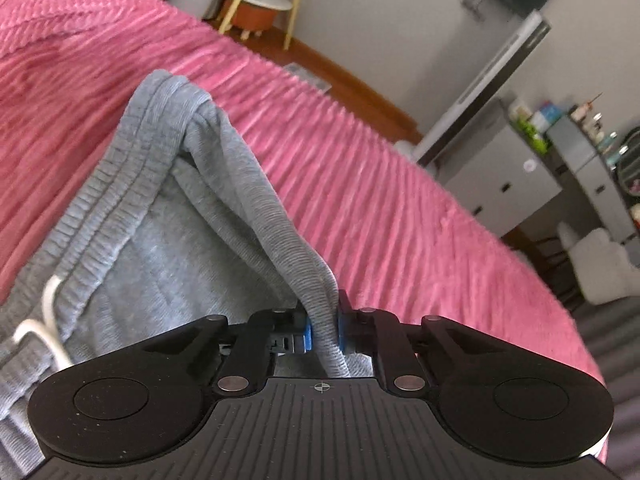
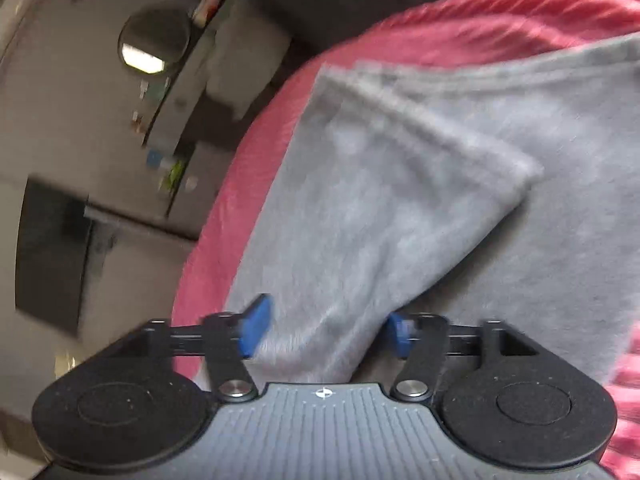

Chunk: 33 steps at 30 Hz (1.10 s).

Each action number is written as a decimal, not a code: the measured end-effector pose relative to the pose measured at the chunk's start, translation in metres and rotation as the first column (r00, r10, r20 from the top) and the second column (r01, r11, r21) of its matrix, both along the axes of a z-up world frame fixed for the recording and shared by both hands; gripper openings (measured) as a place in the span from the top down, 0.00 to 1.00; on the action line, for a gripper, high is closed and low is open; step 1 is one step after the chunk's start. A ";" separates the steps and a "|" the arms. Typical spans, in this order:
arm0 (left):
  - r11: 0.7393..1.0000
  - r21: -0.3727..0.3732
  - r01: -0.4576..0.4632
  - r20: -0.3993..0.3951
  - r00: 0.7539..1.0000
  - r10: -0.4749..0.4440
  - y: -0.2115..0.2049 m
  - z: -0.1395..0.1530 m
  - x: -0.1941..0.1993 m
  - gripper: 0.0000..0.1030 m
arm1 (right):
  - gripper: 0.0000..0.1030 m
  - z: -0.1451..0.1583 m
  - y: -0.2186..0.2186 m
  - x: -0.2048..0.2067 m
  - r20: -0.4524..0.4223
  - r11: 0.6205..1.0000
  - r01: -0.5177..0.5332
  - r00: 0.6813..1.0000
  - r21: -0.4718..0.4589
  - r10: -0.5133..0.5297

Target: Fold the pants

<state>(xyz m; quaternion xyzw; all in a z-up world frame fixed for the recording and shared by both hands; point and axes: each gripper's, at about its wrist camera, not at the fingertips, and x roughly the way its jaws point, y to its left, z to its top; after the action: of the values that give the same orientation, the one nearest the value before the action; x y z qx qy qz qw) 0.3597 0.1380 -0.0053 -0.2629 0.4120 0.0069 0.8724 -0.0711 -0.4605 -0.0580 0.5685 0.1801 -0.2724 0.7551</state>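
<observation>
Grey sweatpants (image 1: 160, 240) lie on a pink ribbed bedspread (image 1: 360, 168). My left gripper (image 1: 323, 330) is shut on the ribbed elastic waistband (image 1: 276, 216) and lifts it off the bed. A white drawstring (image 1: 44, 324) shows at the lower left. In the right wrist view the grey pant leg (image 2: 400, 208) lies folded over on the bedspread (image 2: 240, 184). My right gripper (image 2: 326, 328) has its blue pads (image 2: 256, 328) wide apart with a fold of the grey cloth between them, not pinched. The view is blurred.
The bed edge runs diagonally in both views. Beyond it stand grey cabinets (image 1: 500, 184) with small bottles on top, a round mirror (image 2: 154, 42), a dark screen (image 2: 52, 252), a small round stool (image 1: 256, 4) and a wooden floor.
</observation>
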 end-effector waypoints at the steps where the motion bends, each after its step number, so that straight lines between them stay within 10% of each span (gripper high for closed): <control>1: 1.000 -0.014 0.000 0.010 1.000 0.000 0.002 0.003 -0.002 0.88 | 0.34 0.001 -0.002 0.000 -0.020 1.000 0.000 1.000 -0.011 0.000; 2: 1.000 -0.021 -0.002 0.017 1.000 0.003 0.003 0.006 -0.005 0.88 | 0.39 -0.002 -0.006 0.003 -0.043 1.000 -0.013 0.999 -0.007 0.012; 4: 0.999 -0.042 -0.015 0.023 1.000 0.016 0.006 0.012 -0.012 0.89 | 0.90 -0.008 -0.015 0.006 -0.052 1.000 0.000 0.999 -0.011 -0.001; 5: 0.998 -0.055 -0.019 0.026 0.999 0.020 0.008 0.018 -0.016 0.89 | 0.95 -0.012 -0.021 0.009 -0.066 1.000 0.015 0.998 -0.002 -0.016; 17: 0.983 -0.163 0.087 0.295 0.955 -0.036 0.039 0.117 -0.169 0.88 | 0.96 0.152 -0.051 -0.013 0.204 0.946 0.022 0.978 -0.324 0.047; 20: 0.986 -0.128 0.104 0.208 0.975 -0.076 0.043 0.070 -0.220 0.87 | 0.96 0.131 -0.052 -0.048 0.150 0.948 -0.007 0.987 -0.319 0.058; 25: 0.983 -0.182 -0.014 -0.107 0.994 -0.006 0.055 -0.041 -0.262 0.86 | 0.95 0.020 -0.050 -0.078 -0.209 0.987 -0.076 0.977 -0.143 0.045; 33: 0.983 -0.183 -0.032 -0.089 0.996 0.015 0.047 -0.041 -0.248 0.78 | 0.95 0.008 -0.044 -0.082 -0.214 0.993 -0.058 0.976 -0.103 0.035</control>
<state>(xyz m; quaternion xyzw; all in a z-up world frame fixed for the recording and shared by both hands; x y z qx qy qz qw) 0.1112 0.1845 -0.0468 -0.3469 0.4455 -0.0095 0.8253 -0.1527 -0.5050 -0.0504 0.4900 0.2576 -0.3229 0.7676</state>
